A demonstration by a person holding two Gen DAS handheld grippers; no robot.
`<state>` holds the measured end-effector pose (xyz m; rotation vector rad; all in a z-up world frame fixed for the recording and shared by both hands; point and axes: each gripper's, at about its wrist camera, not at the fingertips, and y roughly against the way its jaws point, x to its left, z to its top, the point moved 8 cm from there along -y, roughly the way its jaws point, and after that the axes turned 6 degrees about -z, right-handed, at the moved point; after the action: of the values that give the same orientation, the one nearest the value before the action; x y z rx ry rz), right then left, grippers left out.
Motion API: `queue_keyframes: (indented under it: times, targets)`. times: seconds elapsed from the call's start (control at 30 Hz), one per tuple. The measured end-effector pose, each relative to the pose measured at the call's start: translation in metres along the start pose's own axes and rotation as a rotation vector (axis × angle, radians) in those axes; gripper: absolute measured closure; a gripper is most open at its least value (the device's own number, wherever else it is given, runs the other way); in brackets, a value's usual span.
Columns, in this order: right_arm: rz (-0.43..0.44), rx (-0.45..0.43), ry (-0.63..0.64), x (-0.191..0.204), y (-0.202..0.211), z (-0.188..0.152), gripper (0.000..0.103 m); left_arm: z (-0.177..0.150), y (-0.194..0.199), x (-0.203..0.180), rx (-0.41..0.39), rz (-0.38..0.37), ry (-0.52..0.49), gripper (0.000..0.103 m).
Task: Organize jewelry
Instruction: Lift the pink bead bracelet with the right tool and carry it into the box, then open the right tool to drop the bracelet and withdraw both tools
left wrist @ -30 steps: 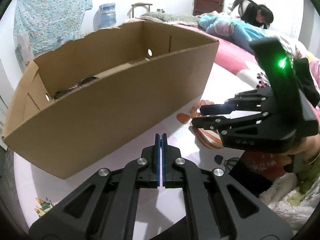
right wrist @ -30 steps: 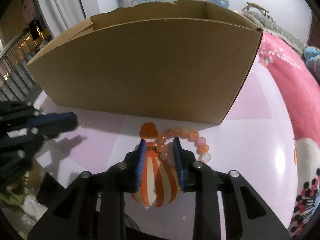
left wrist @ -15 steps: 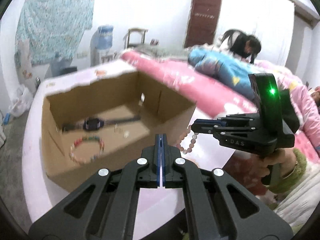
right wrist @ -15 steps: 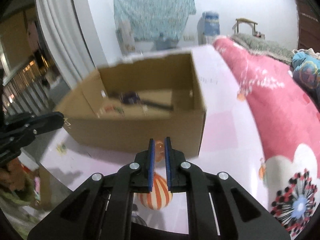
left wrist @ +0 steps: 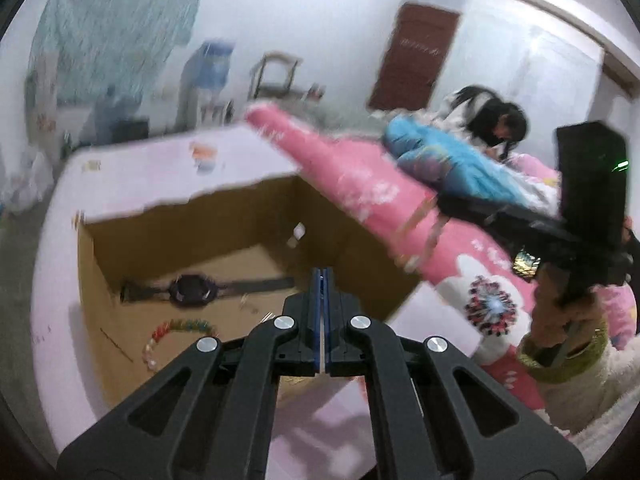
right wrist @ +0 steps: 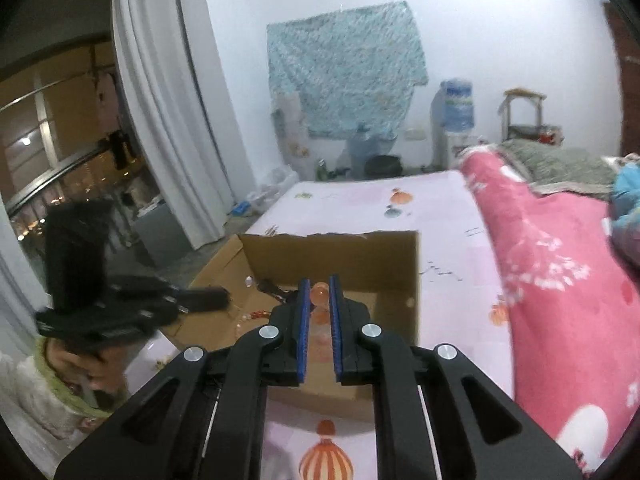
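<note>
The cardboard box (left wrist: 240, 216) sits open-topped on the bed (right wrist: 452, 216), on the pale printed sheet beside the pink quilt (right wrist: 560, 280), and it serves as the collecting place, so everything here is best read against it. On its floor already lie a dark wristwatch (left wrist: 192, 289) stretched flat near the far wall and a multicoloured bead bracelet (left wrist: 176, 330) nearer the front wall, both loose and apart from each other. The right gripper (right wrist: 319, 300) hangs above the box's near wall with its blue-padded fingers (right wrist: 305, 320) clamped on an orange bead bracelet (right wrist: 320, 294); one bead shows pinched at the tips and the rest of the strand dangles below them, blurred. Holding it by a single bead high over the opening probably lets the loop hang free, so it can drop in without catching the cardboard rim. The left gripper (left wrist: 323, 280) is also above the box, toward its right-hand corner, fingers pressed fully together; whether anything thin is nipped between them cannot be told. In the right wrist view it sits over the box's left edge, perhaps waiting its turn. A person lies on the bed well beyond the box.
</note>
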<state>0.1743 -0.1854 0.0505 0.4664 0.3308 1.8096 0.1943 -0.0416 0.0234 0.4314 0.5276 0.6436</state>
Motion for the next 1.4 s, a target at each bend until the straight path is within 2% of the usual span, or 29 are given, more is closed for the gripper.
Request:
queue_keyframes:
  times: [0.13, 0.23, 0.37, 0.63, 0.8, 1.07, 1.17, 1.23, 1.27, 1.3, 1.4]
  targets:
    - [0.023, 0.136, 0.013, 0.002, -0.050, -0.008, 0.093, -0.013, -0.039, 0.034, 0.120, -0.058, 0.127, 0.103]
    - [0.035, 0.256, 0.017, -0.001, -0.084, -0.022, 0.093, -0.027, -0.055, 0.046, 0.189, -0.058, 0.161, 0.103]
    - [0.048, 0.363, 0.039, 0.005, -0.109, -0.040, 0.093, -0.036, -0.068, 0.055, 0.240, -0.046, 0.189, 0.102]
    - [0.012, 0.474, 0.112, 0.009, -0.128, -0.053, 0.093, -0.042, -0.076, 0.063, 0.286, -0.052, 0.234, 0.102]
    - [-0.058, 0.455, 0.137, 0.001, -0.121, -0.048, 0.092, -0.043, -0.077, 0.064, 0.298, -0.052, 0.255, 0.090]
    - [-0.106, 0.379, 0.094, -0.017, -0.098, -0.030, 0.090, -0.040, -0.070, 0.066, 0.269, -0.015, 0.249, 0.086]
    - [-0.130, 0.317, 0.062, -0.028, -0.084, -0.020, 0.070, -0.031, -0.053, 0.062, 0.195, -0.008, 0.231, 0.074]
    - [-0.152, 0.279, 0.022, -0.039, -0.074, -0.014, 0.057, -0.023, -0.034, 0.058, 0.132, 0.011, 0.206, 0.054]
    - [-0.155, 0.272, 0.005, -0.043, -0.072, -0.014, 0.054, -0.018, -0.019, 0.057, 0.091, 0.035, 0.190, 0.047]
    - [-0.155, 0.266, -0.024, -0.049, -0.069, -0.013, 0.050, -0.015, -0.006, 0.056, 0.057, 0.057, 0.179, 0.033]
    - [-0.120, 0.289, -0.155, -0.072, -0.069, -0.023, 0.044, -0.009, 0.032, 0.060, -0.044, 0.096, 0.179, 0.021]
